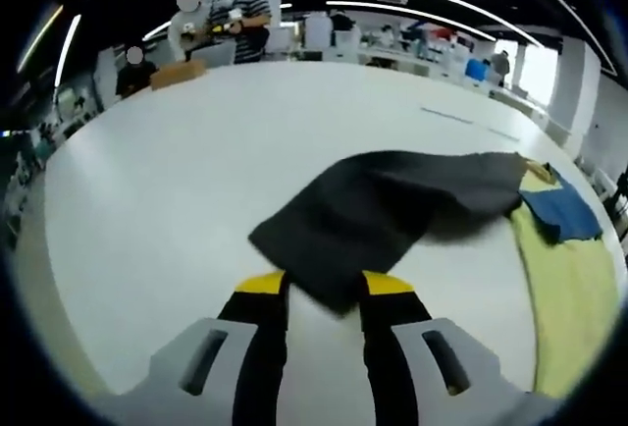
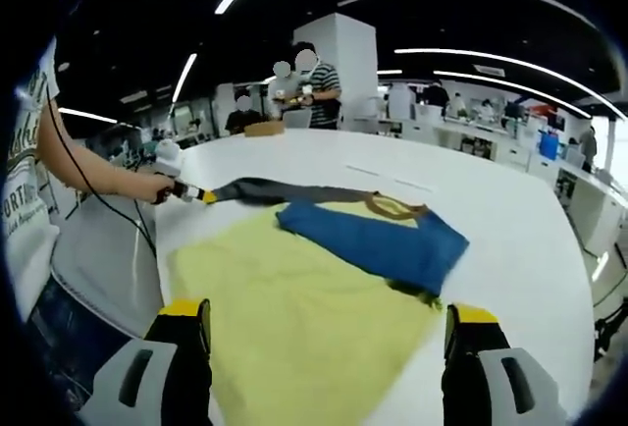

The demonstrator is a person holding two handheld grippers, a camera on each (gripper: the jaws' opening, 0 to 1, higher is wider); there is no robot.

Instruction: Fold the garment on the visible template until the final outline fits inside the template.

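Counting what lies in front of you: one garment (image 2: 378, 239), one yellow template (image 2: 294, 318), one white tabletop (image 1: 177, 181), and your two grippers.

Your left gripper (image 1: 324, 293) is clamped on a corner of the garment, its two black, yellow-tipped jaws drawn close with the dark cloth pinched between them. From that corner the fabric stretches away in a soft, drooping grey-black sheet, lifted off the tabletop with a shadow beneath it. In the right gripper view you see the same gripper (image 2: 201, 195) out past the template's far left edge, held in your hand (image 2: 162, 188), with the dark cloth pulled into a long thin strip toward it.

Your right gripper (image 2: 324, 333) stands wide open, holding nothing, its jaws set well apart at the near side of the template.

The garment is a soft knit: the dark grey part runs into a blue body, with a tan-lined neck opening near the far edge. The blue part lies flat and roughly rectangular on the far half of the template, its right corner reaching the template's right edge.

The template is a flat, pale yellow cloth-like sheet, matte and smooth, lying on the glossy tabletop. Several people (image 2: 314, 82) stand at the far end.
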